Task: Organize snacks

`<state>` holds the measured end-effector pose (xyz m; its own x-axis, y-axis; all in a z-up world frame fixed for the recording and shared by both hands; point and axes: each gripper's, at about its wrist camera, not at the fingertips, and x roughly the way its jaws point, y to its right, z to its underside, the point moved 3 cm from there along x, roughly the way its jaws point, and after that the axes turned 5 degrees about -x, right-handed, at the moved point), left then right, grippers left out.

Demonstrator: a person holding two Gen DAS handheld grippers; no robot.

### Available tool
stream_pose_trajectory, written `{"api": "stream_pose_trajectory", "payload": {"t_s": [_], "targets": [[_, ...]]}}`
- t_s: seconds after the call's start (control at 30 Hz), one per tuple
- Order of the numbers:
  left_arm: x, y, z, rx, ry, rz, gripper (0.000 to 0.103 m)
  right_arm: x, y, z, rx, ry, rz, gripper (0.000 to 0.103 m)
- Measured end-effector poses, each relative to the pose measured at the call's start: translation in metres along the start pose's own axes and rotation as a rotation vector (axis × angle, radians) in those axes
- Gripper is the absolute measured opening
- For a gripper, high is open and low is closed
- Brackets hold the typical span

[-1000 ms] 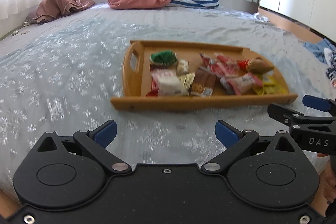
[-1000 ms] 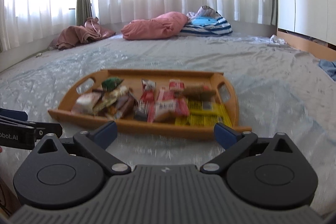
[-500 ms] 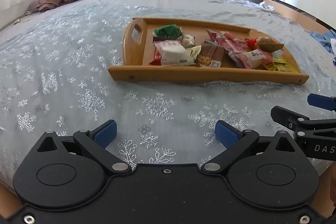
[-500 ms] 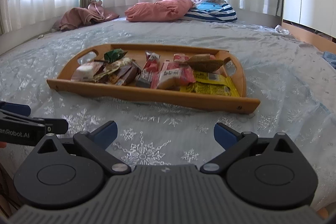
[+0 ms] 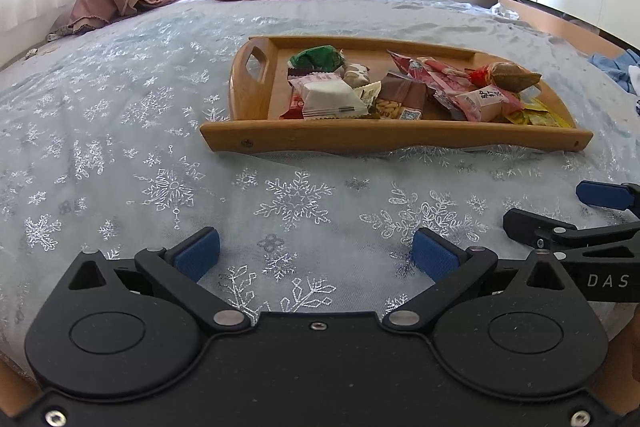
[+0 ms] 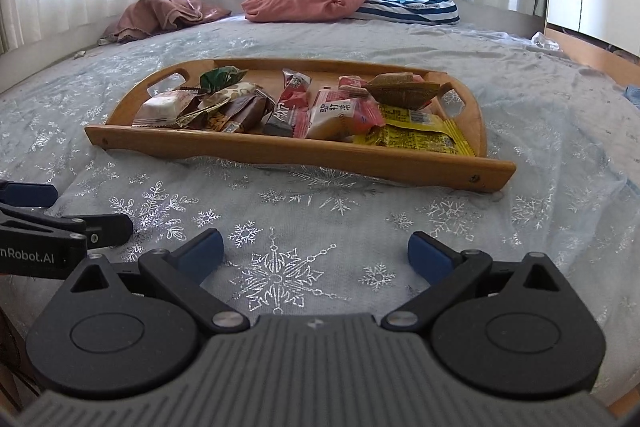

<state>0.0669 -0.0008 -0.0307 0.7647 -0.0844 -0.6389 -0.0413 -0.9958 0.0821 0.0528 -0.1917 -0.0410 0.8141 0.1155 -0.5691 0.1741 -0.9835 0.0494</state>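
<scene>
Approach stage: hovering with left gripper (image 5: 316,253) and right gripper (image 6: 315,253) spread empty, needing reach toward centre-frame tray (image 5: 340,137) snacks (image 5: 400,89).

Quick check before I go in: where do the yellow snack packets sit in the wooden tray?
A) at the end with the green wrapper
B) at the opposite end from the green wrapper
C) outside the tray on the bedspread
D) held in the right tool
B: the yellow packets lie at the tray's right end, while the green wrapper sits near the left handle; both tools are open and empty.
</scene>
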Motion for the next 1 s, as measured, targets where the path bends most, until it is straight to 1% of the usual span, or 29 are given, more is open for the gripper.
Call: {"api": "stream_pose_trajectory", "payload": {"t_s": [0.17,0.47,0.93,1.0], "targets": [[0.0006,0.0001,0.0016,0.002,0.007,0.002,0.103,0.0017,-0.0010,0.0029,-0.009,0.005,0.002,0.103],[0.0019,-0.0005,0.0002,-0.015,-0.008,-0.003,0.103,0.0056,-0.0039,0.0033,-0.023,-0.007,-0.001,0.103],[0.0037,0.0006,-0.0014,-0.014,-0.017,-0.009,0.103,0.0092,-0.0028,0.0018,-0.014,-0.024,-0.009,0.103],[0.0026,0.0007,-0.0011,-0.012,-0.009,-0.007,0.103,0.0097,-0.0023,0.0011,-0.011,-0.031,-0.012,0.103]]}}
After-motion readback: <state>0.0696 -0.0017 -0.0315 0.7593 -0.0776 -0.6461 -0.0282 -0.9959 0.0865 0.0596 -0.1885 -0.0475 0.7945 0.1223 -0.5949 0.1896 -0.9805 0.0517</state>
